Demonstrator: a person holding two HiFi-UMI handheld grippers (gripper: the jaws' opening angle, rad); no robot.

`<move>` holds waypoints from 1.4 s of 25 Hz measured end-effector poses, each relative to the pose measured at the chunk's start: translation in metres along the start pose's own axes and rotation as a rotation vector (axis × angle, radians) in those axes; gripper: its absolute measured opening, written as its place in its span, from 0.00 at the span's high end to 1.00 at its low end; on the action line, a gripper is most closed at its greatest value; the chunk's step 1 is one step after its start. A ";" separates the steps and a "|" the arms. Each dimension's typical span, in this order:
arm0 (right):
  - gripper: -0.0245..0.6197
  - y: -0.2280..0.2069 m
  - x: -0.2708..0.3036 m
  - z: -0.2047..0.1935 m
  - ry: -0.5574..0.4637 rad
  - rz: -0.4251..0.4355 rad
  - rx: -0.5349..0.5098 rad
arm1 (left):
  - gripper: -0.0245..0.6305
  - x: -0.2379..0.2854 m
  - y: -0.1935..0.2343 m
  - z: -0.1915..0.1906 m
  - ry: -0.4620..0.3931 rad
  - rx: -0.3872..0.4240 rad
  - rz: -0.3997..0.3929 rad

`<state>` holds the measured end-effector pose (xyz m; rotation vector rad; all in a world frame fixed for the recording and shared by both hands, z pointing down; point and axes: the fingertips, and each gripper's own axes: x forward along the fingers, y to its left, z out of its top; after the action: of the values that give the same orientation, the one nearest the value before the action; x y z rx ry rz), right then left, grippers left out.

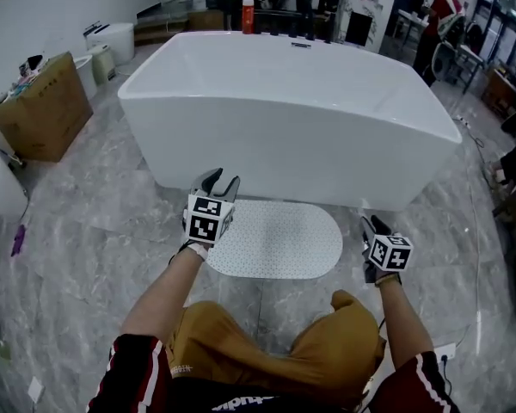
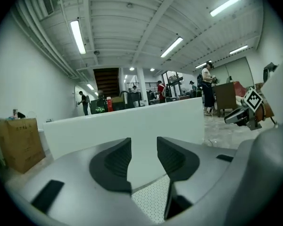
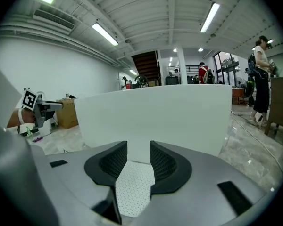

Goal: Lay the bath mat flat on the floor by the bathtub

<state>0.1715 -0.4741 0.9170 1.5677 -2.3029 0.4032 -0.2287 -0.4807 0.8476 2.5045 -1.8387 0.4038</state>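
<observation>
Bath mat (image 1: 279,239) lies on the floor (image 1: 95,222). Its far edge runs close along the near wall of the bathtub (image 1: 292,119), roughly centred on it. It looks fully spread; no fold or curl shows from the head view.

Left claw (image 1: 219,181) is held over the mat's left end, jaws a moderate gap apart with nothing between them. Mat and tub wall show through the gap. Right claw (image 1: 374,225) sits just off the mat's right end, jaws likewise parted and empty.

Judgement: the laying looks done or nearly so. To finish well:
- check that each corner sits down
- press any lifted edge flat rather than pinching it
- keep the long edge parallel to the tub
- lift both claws straight up so nothing drags

Materials:
- Mat: white, thin, an oblong with rounded corners, covered in fine dark dots. Holes or studs, cannot tell. Probably limp.
- Tub: white, glossy, smooth, with flaring walls.
- Floor: grey marble-pattern tile, polished, likely slippery under a light mat.
</observation>
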 end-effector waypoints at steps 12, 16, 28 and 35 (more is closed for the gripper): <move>0.70 0.019 -0.052 0.083 -0.176 0.006 0.008 | 0.69 -0.057 -0.003 0.051 -0.084 -0.052 0.136; 0.70 0.012 -0.045 0.088 -0.175 0.009 0.003 | 0.69 -0.038 -0.013 0.054 -0.094 -0.033 0.102; 0.70 -0.025 -0.036 0.172 -0.160 -0.009 0.012 | 0.74 0.025 -0.032 0.135 -0.083 -0.102 0.052; 0.70 -0.009 -0.059 0.287 -0.130 0.012 -0.014 | 0.70 0.020 -0.023 0.252 -0.057 -0.188 0.009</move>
<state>0.1695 -0.5446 0.6320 1.6185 -2.4069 0.2945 -0.1511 -0.5321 0.6118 2.4070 -1.8143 0.1526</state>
